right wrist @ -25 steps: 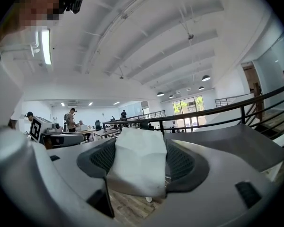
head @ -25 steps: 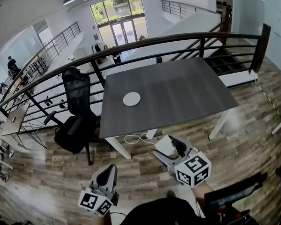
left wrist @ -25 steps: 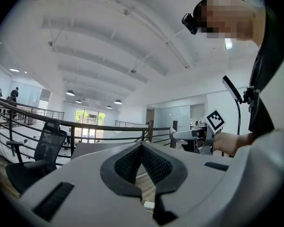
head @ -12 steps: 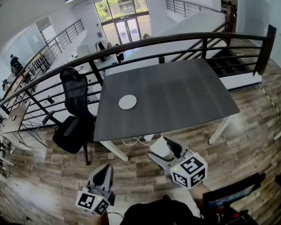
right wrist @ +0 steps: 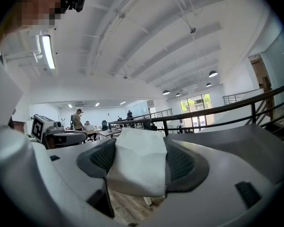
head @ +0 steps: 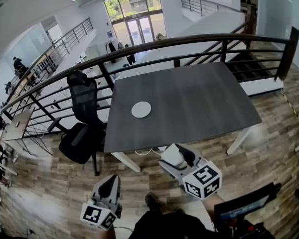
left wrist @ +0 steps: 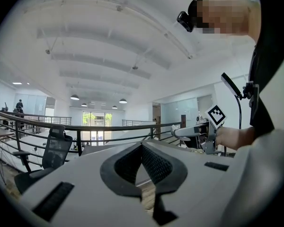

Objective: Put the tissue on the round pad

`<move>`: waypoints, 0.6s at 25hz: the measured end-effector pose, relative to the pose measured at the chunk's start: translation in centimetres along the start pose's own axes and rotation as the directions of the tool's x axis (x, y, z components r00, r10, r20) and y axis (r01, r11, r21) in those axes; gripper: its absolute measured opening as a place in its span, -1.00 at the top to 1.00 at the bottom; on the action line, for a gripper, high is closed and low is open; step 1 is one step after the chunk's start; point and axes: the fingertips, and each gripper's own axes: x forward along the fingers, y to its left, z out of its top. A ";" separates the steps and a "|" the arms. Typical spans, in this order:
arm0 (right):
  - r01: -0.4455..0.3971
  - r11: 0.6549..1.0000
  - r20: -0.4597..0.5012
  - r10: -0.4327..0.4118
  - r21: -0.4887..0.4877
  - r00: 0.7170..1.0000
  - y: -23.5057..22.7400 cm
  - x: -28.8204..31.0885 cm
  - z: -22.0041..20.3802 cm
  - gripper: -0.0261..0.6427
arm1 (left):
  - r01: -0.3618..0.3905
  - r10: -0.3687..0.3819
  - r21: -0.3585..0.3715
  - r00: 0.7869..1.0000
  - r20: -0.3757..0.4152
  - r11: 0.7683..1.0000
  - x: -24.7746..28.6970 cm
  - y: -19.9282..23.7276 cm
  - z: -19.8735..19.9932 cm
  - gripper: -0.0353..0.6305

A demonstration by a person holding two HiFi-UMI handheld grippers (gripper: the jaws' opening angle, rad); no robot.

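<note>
Pinching folded white tissue [right wrist: 138, 167] in right gripper [right wrist: 139, 148], pads clamped on its two sides. Held out over wood floor [head: 45, 183], just short of the near edge of table [head: 199, 98], not yet above the top.

Noted round pad [head: 141, 109] flat on table, toward left edge, about midway between near and far edges, nothing on it. Lies ahead and a little left of right gripper, with jaws aimed roughly that way.

Logged left gripper [head: 112, 182] farther from pad, low off the near-left corner, tips pressed together on nothing.

Judged next: carry forward-left across near edge with right gripper, lower tissue over pad, then release.
</note>
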 end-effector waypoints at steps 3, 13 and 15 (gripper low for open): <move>0.018 1.000 -0.004 -0.018 -0.006 1.000 -0.3 1.0 0.4 -0.07 | 0.018 -0.018 -0.031 1.000 0.001 0.999 1.0 1.1 0.0 0.88; 0.080 0.997 -0.028 -0.080 -0.019 0.996 -0.4 8.6 1.6 -0.07 | 0.067 -0.065 -0.051 0.997 0.034 0.996 3.7 9.6 -0.2 0.88; 0.093 0.995 -0.035 -0.094 -0.019 0.995 -0.4 10.1 1.9 -0.07 | 0.071 -0.069 -0.051 0.997 0.039 0.996 4.2 11.6 0.1 0.88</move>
